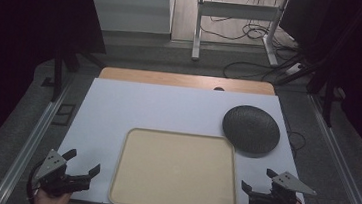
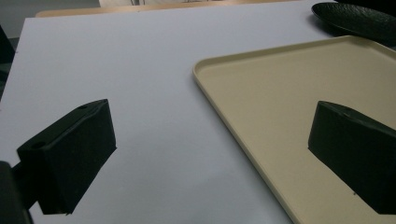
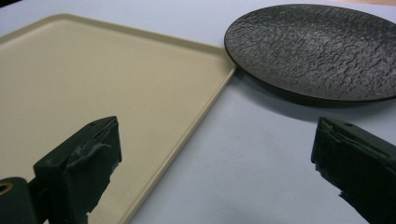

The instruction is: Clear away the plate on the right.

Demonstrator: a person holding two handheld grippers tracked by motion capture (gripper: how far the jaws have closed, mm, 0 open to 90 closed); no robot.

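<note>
A beige rectangular tray [image 1: 124, 163] lies empty on the white table top [image 1: 118, 106] near the front edge. A dark textured round plate [image 1: 251, 128] rests just past the tray's far right corner. My left gripper [image 1: 83, 162] is held open at the front left, beside the tray's left rim. My right gripper [image 1: 259, 180] is open at the front right, beside the tray's right rim. In the left gripper view the tray [image 2: 243, 93] lies ahead on the right. In the right gripper view the tray's corner [image 3: 205, 60] meets the plate [image 3: 317, 46].
A wooden strip [image 1: 186, 80] runs along the table's far edge. Metal rails [image 1: 29, 142] flank the table on both sides. Behind it stand a frame's legs [image 1: 197, 28] and loose cables [image 1: 253, 63] on the floor.
</note>
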